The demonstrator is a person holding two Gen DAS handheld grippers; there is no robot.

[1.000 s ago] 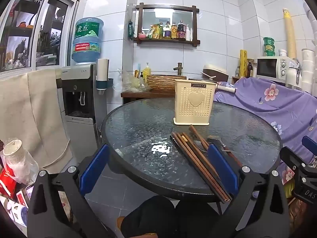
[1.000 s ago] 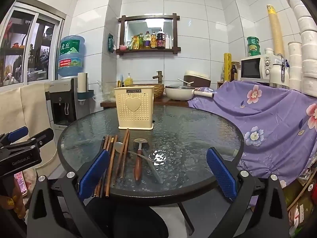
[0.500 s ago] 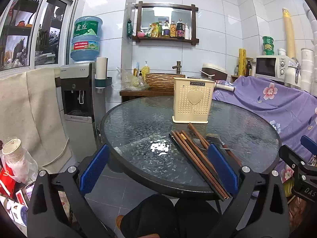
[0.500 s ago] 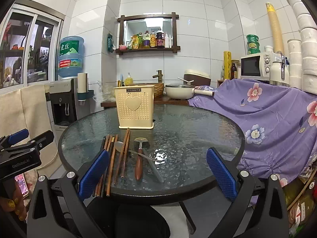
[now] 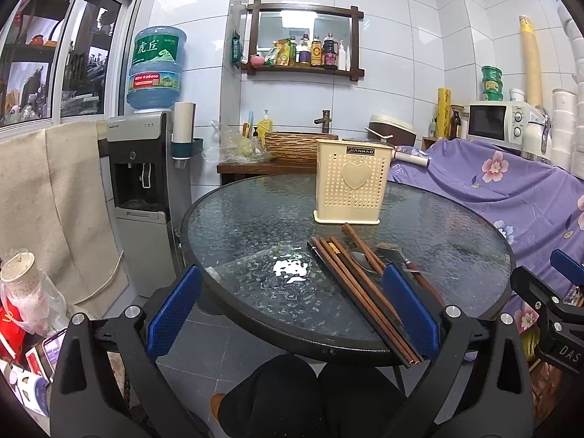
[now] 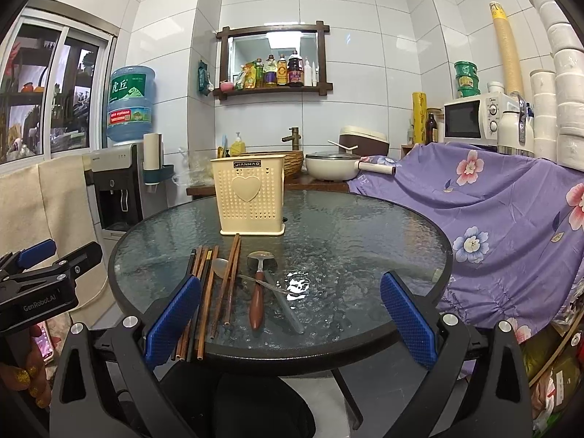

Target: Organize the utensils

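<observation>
A cream perforated utensil holder [image 6: 251,197] [image 5: 351,182] with a heart on its front stands upright on the round glass table [image 6: 365,233] [image 5: 237,226]. In front of it lie several brown chopsticks [image 6: 211,292] [image 5: 359,288], a wooden-handled spoon [image 6: 257,284] and a metal spoon [image 6: 281,295], side by side near the front edge. My right gripper [image 6: 290,314] hovers open just before the table edge, its left pad over the chopstick ends. My left gripper [image 5: 290,314] is open too, left of the chopsticks, holding nothing.
A water dispenser [image 5: 142,189] stands left of the table. A purple flowered cloth [image 6: 511,219] covers furniture on the right, with a microwave [image 6: 471,120] behind. A wooden counter with a basin and a pot [image 6: 328,169] is behind the table. The person's dark-clad knees [image 5: 310,394] are below.
Both grippers have risen slightly and eased toward the table; the utensils and holder have not moved.
</observation>
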